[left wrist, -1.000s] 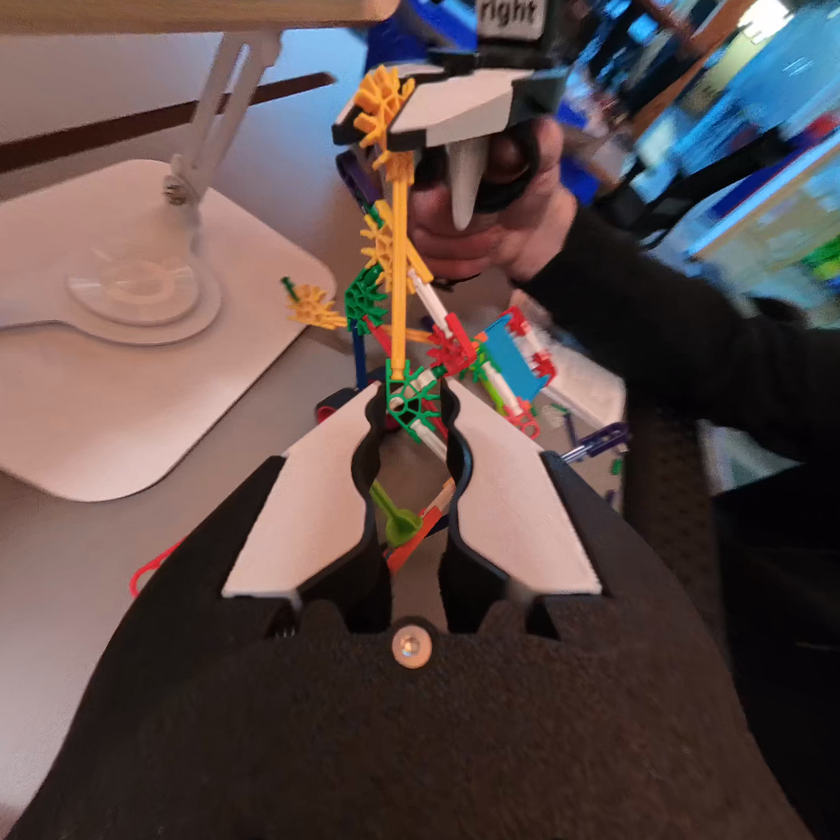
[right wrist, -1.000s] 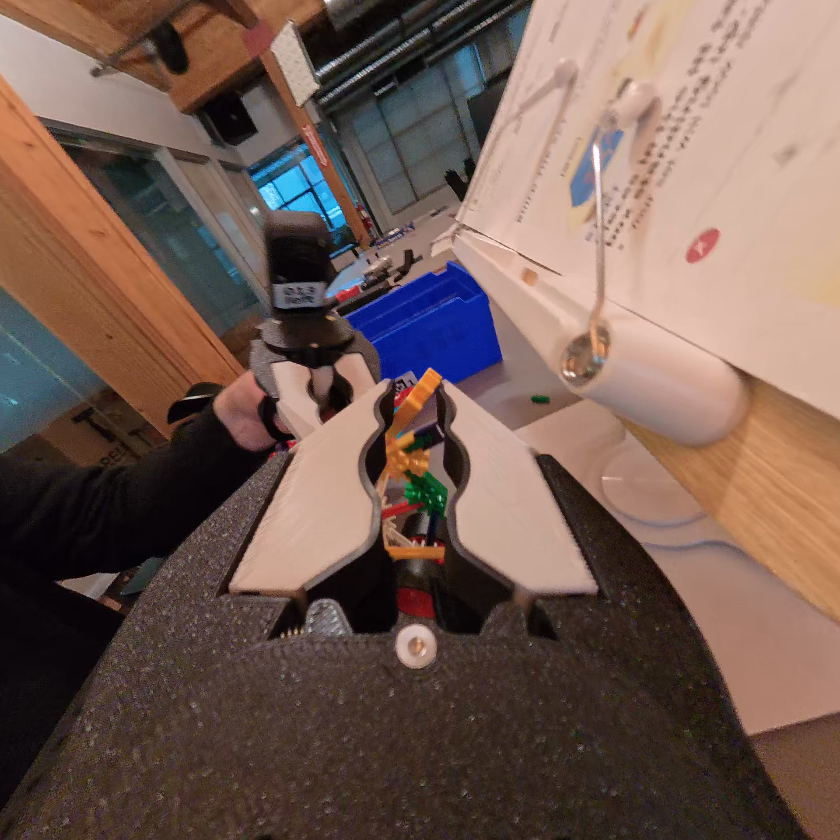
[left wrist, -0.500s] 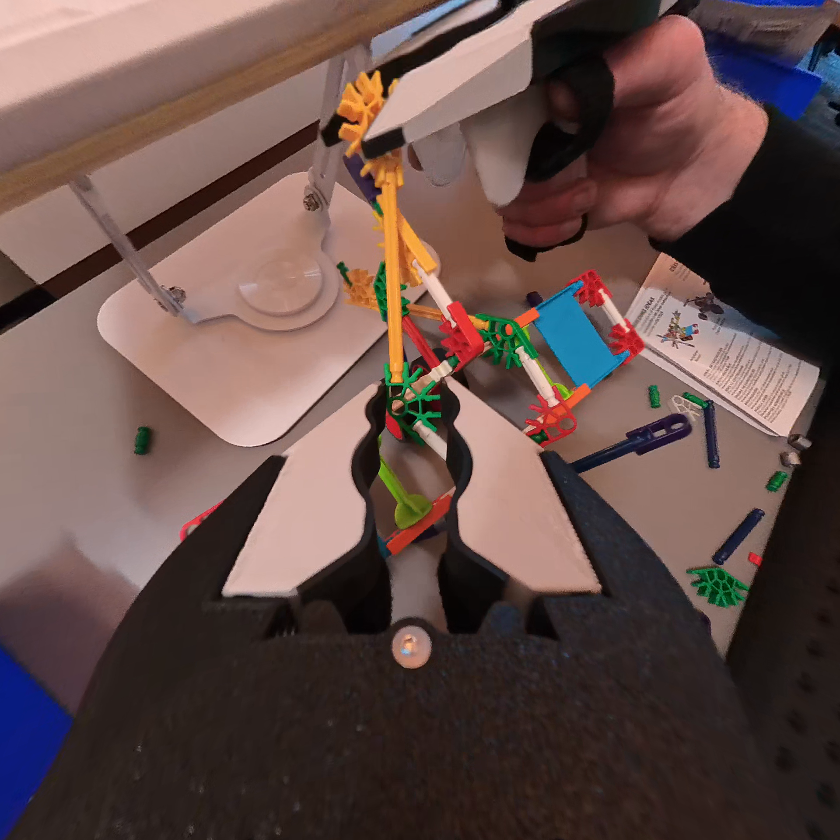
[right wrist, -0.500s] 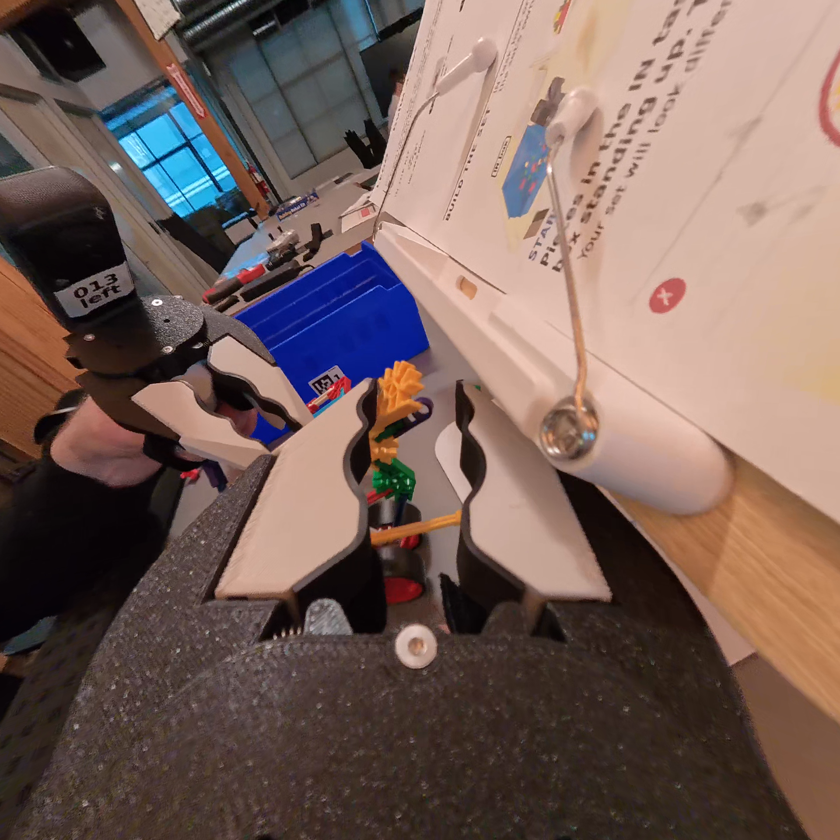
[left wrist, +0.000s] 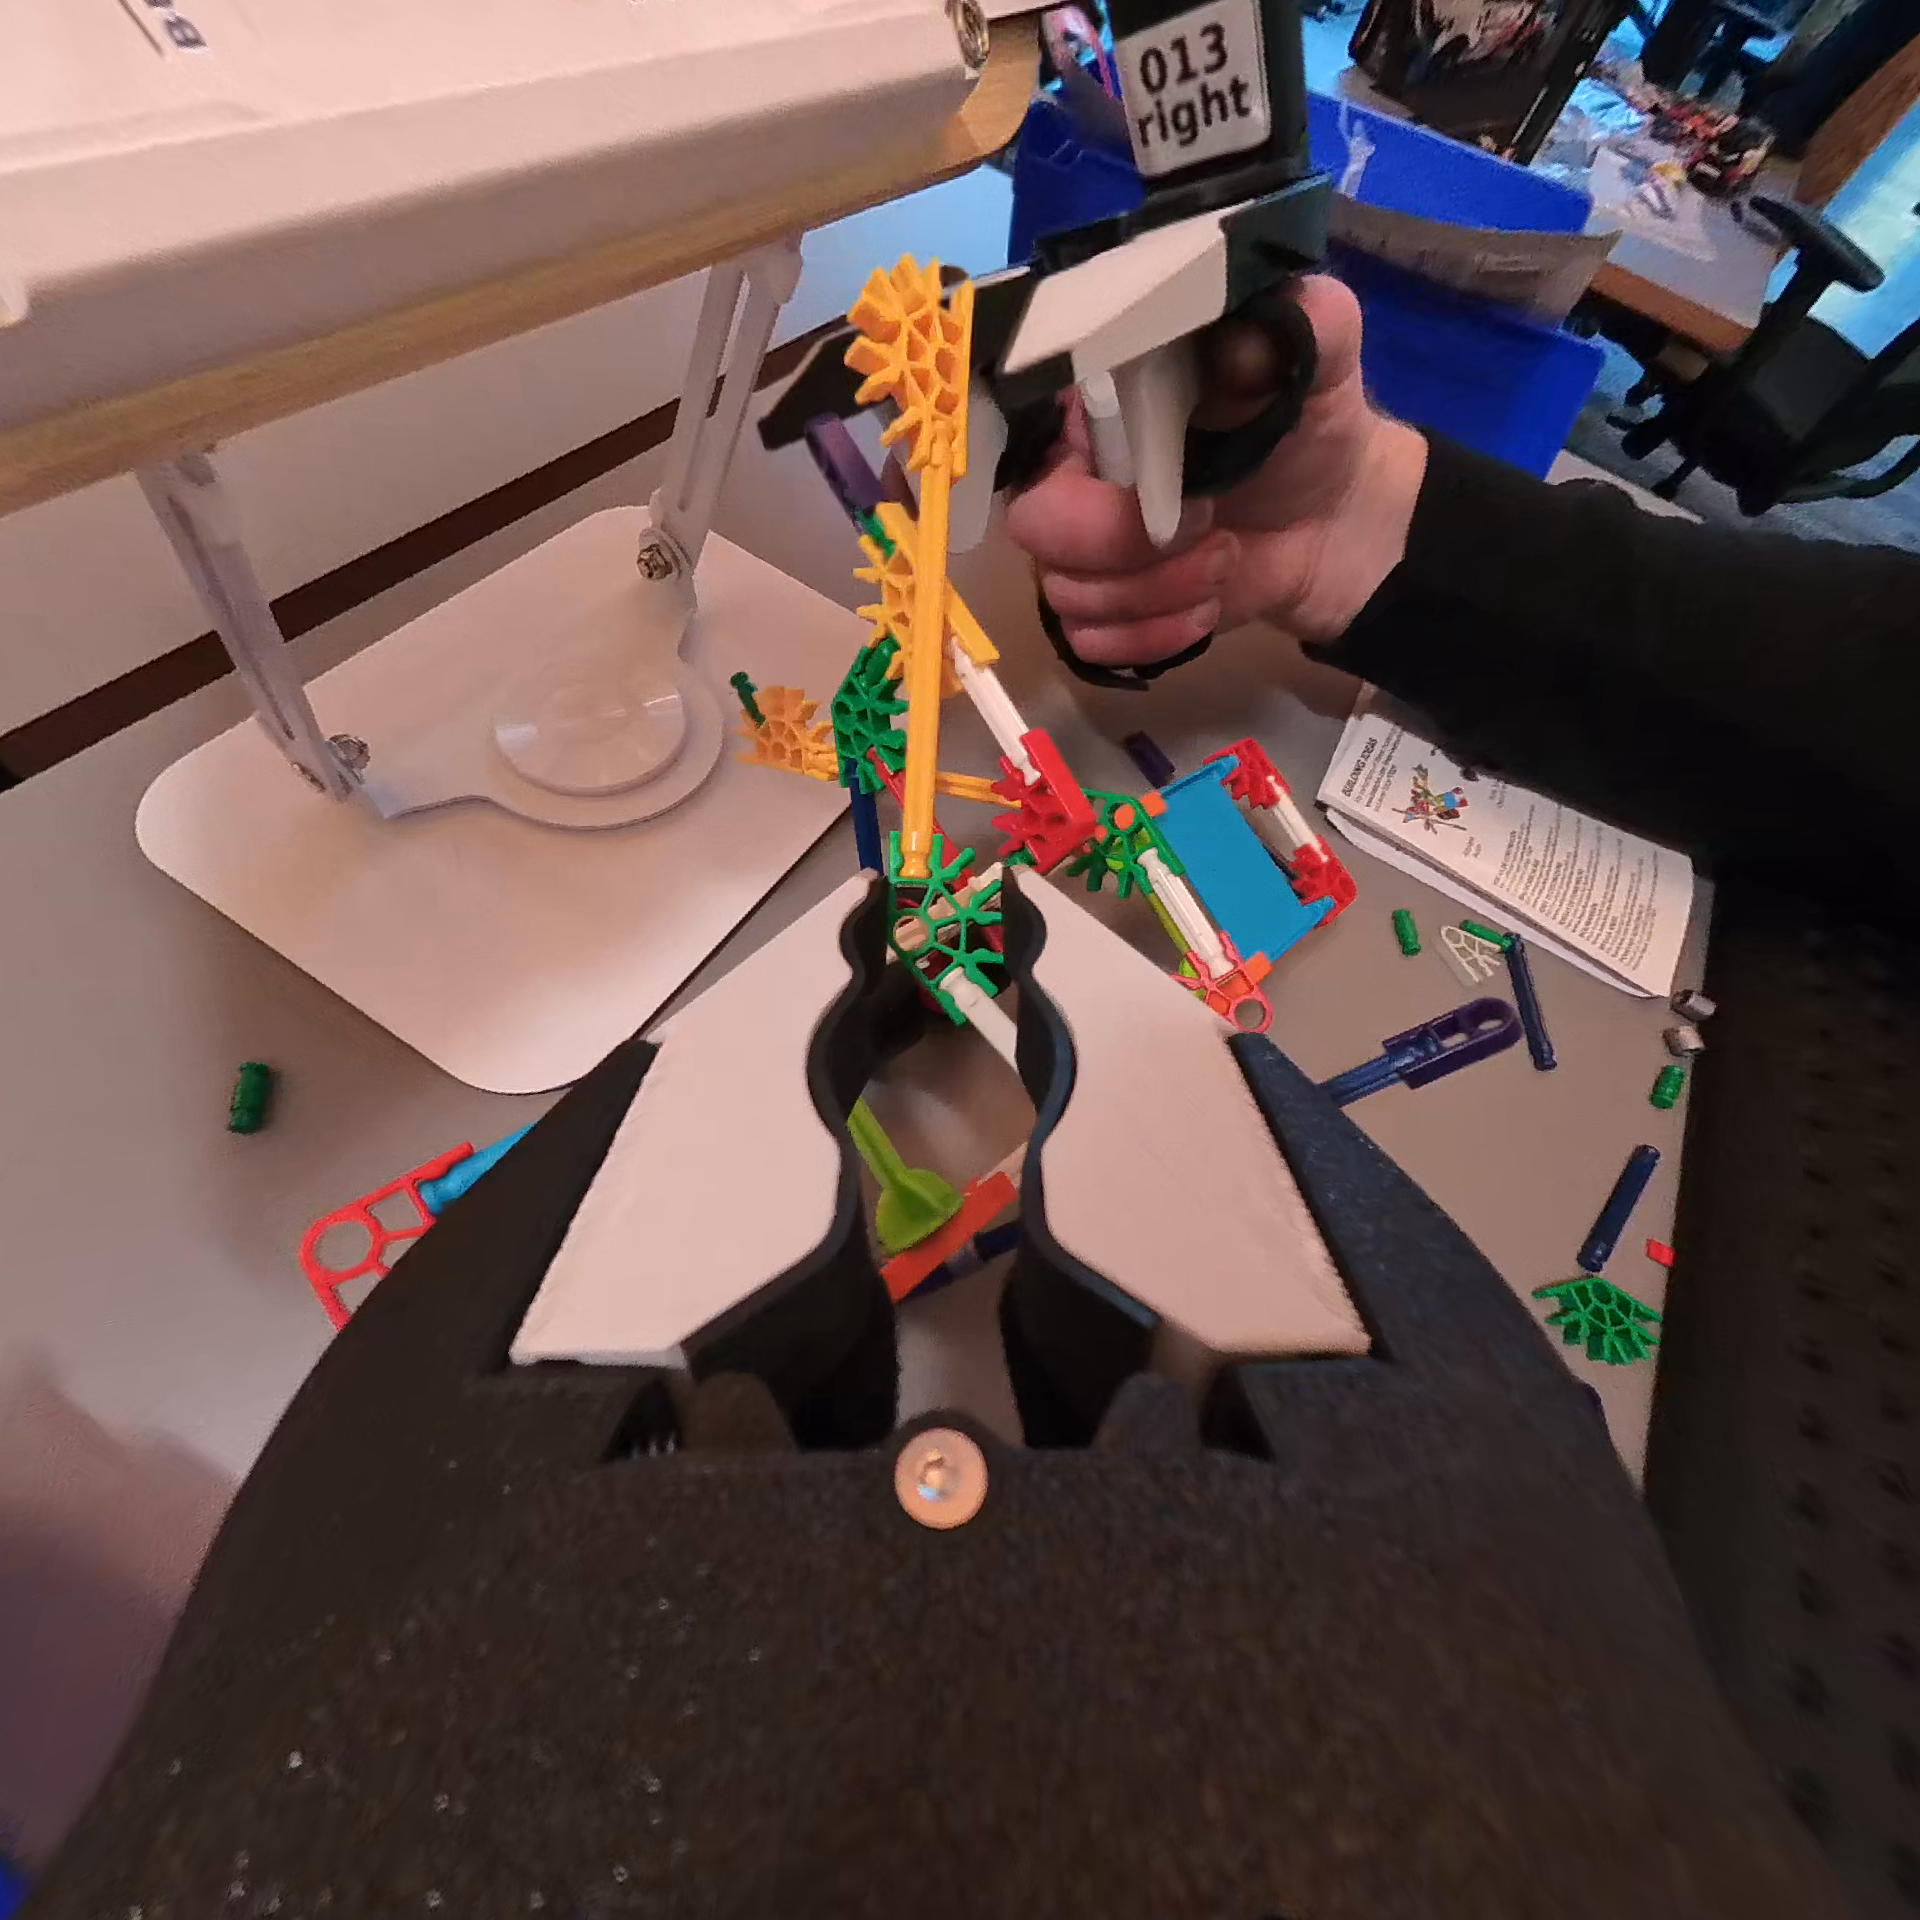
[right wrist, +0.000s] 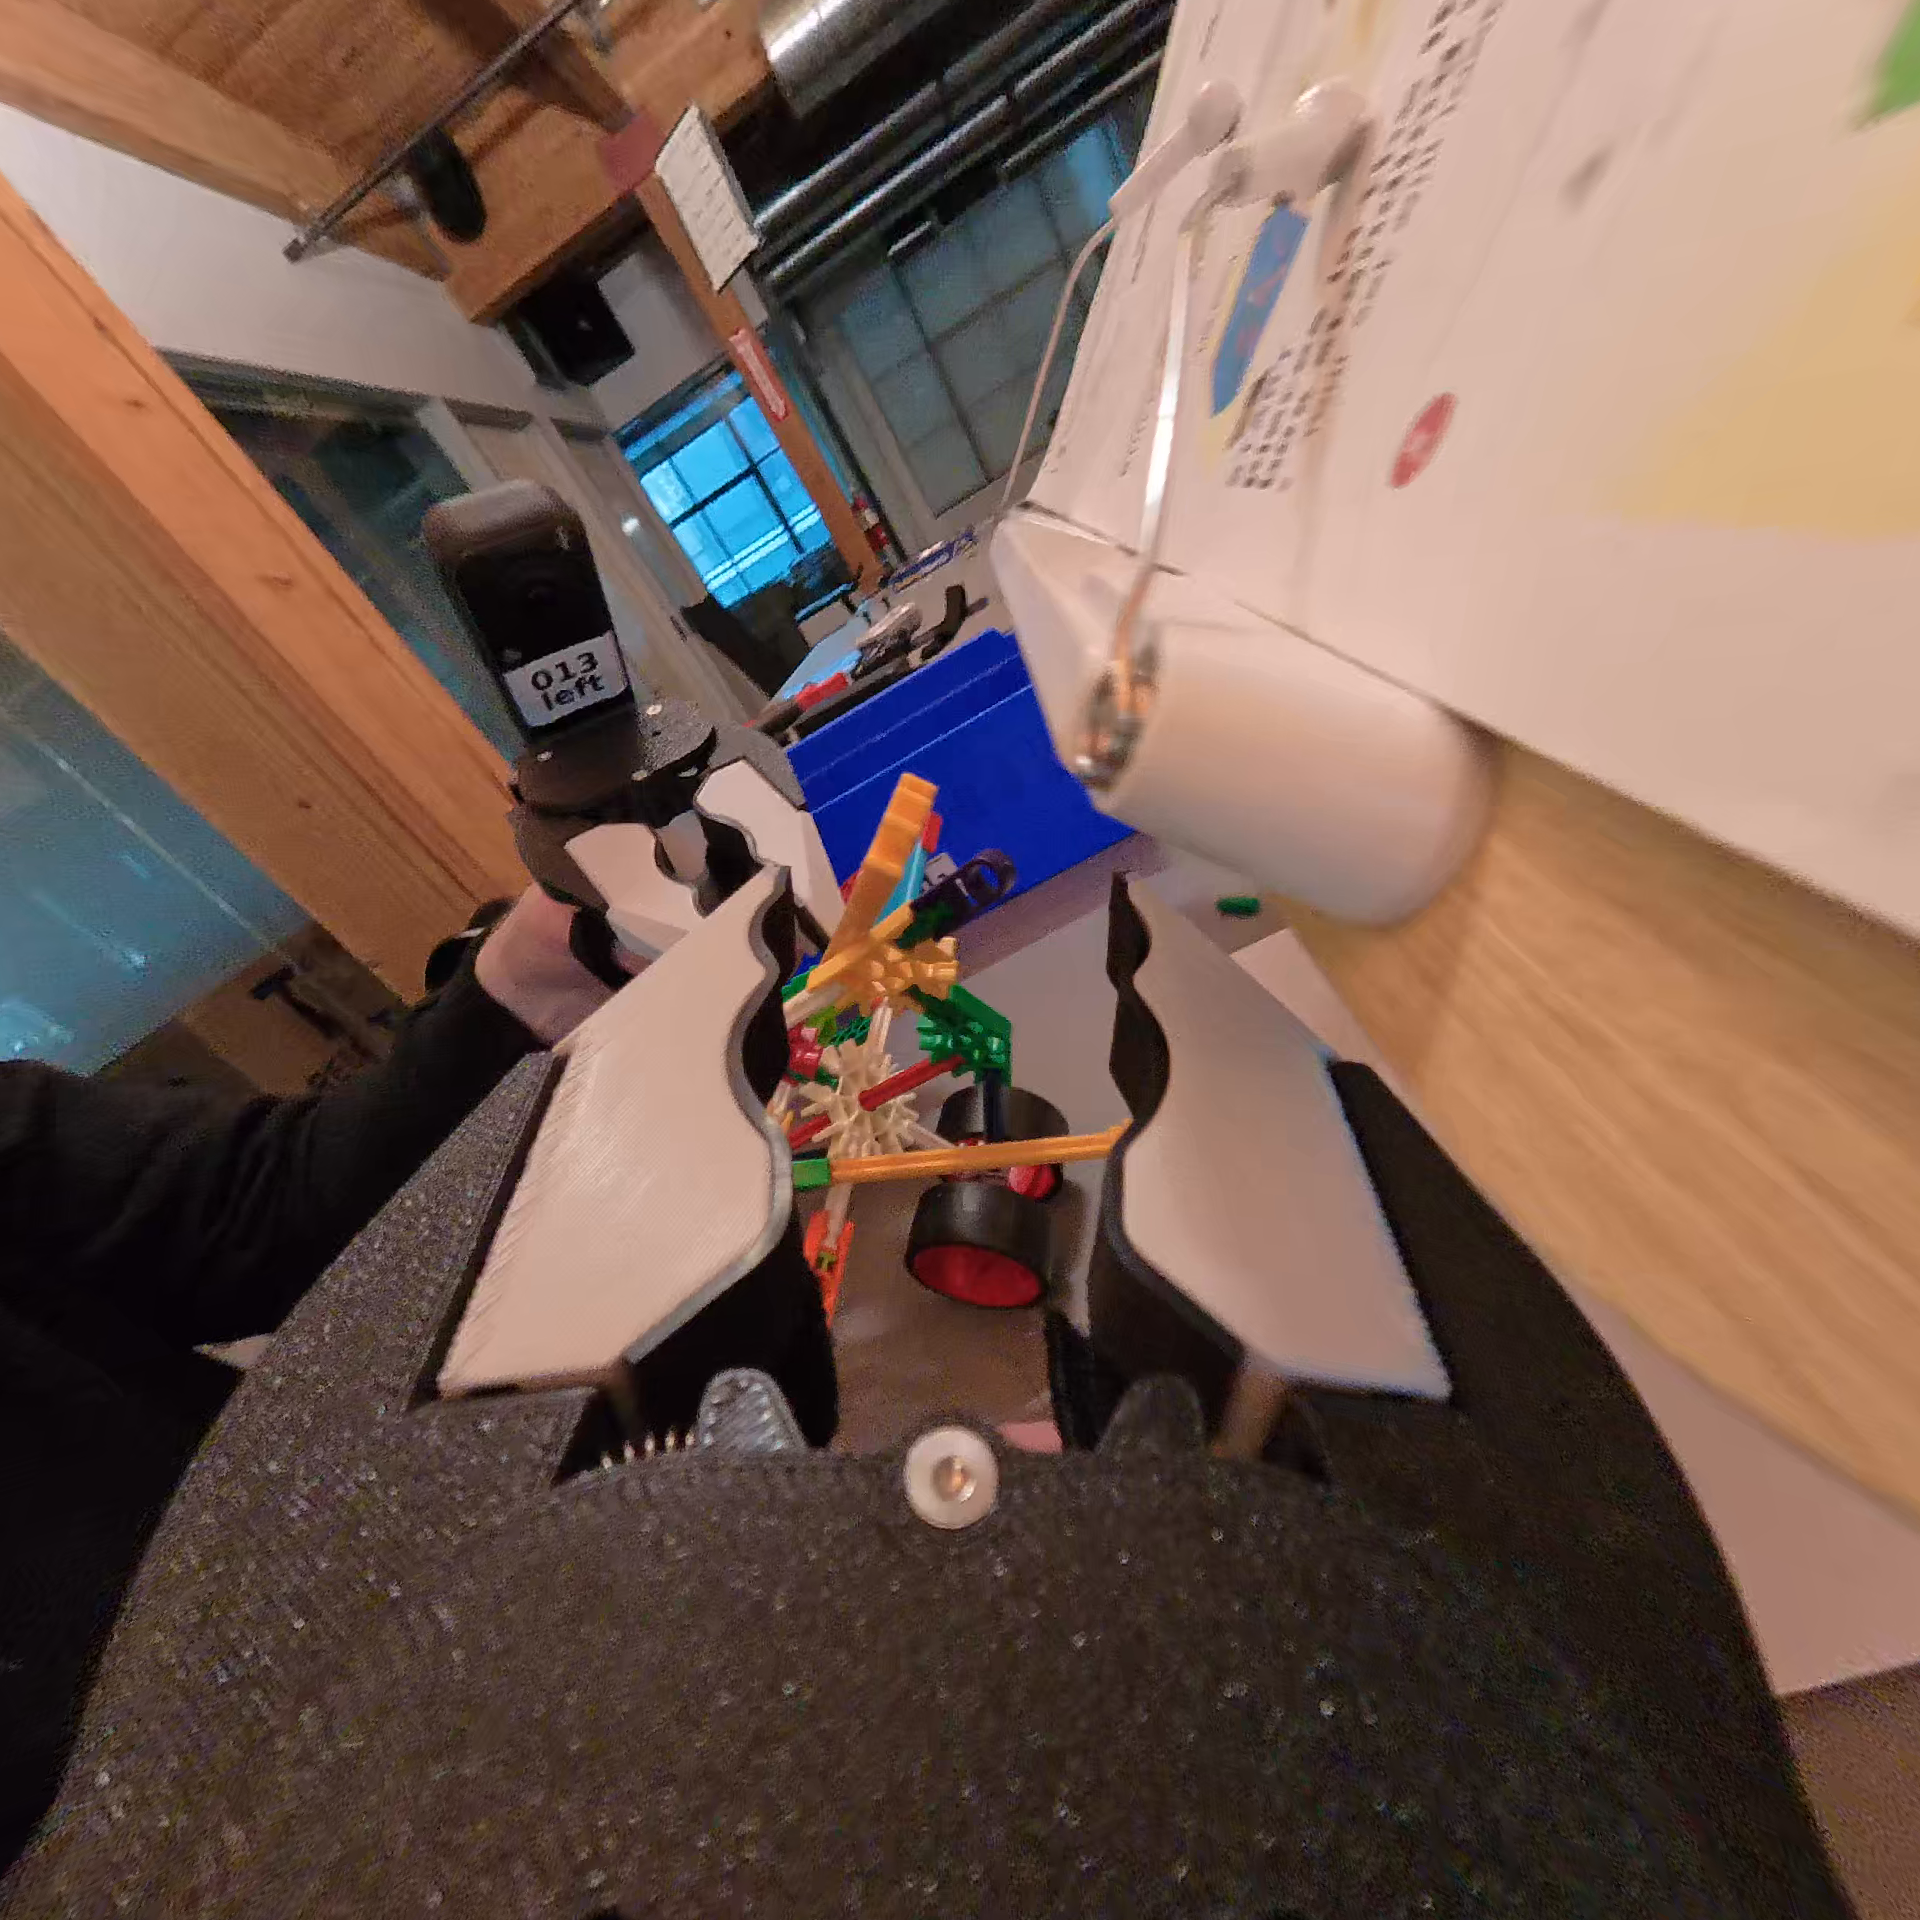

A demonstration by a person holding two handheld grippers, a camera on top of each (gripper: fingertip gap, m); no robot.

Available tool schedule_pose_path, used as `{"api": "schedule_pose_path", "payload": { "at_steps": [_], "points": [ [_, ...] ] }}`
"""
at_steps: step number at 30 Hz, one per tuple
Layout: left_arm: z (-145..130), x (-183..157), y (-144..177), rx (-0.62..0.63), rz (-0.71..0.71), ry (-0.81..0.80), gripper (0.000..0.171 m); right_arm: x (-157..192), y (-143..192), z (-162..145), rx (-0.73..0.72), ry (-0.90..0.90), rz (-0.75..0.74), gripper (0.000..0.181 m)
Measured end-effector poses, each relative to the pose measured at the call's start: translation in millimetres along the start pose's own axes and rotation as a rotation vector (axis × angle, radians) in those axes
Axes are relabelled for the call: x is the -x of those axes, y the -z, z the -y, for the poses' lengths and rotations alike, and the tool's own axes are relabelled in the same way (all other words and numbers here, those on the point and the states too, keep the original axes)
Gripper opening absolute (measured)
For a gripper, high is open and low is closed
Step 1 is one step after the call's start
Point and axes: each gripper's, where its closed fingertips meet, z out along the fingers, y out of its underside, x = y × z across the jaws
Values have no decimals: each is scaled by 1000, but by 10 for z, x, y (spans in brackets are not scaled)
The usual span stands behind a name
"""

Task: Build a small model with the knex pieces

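Our left gripper pinches the green hub of the toy model standing mid-table beside the stand's base, while our right gripper hangs spread around its yellow top, so any twist could snap rods loose.

- A white document stand sits on the grey table in front of me, with wire clips pinning a printed sheet to its tilted board.
- A folded leaflet lies flat to my right.
- Loose pieces are scattered near the leaflet: a green connector, a dark blue rod and a purple clip piece.
- A small green spacer and a red lattice piece lie to my left.
- A blue bin stands behind the stand, beside a wooden post.
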Motion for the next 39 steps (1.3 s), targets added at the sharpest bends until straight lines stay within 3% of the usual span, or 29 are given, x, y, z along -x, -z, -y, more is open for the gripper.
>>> {"api": "schedule_pose_path", "payload": {
  "at_steps": [3,7,11,15,20,33,35,39],
  "points": [
    [-4,32,5,-11,0,12,20,-35,15,-57,13,-27,14,60],
    [2,18,6,-22,-20,12,20,37,-189,-346,146,41,24,60],
    [-28,93,35,-3,29,16,20,92,-326,-464,200,92,21,46],
    [-31,119,62,15,74,4,20,103,-208,-503,273,109,-14,29],
    [-64,171,70,53,135,-36,21,216,-99,-550,344,144,-31,24],
    [-66,193,54,71,180,-171,20,277,-38,-585,380,79,-20,28],
    [-78,202,58,87,196,-198,3,200,-11,-580,379,68,-51,31],
    [-35,185,86,74,202,-218,0,47,61,-357,268,31,-108,32]
  ]
}}
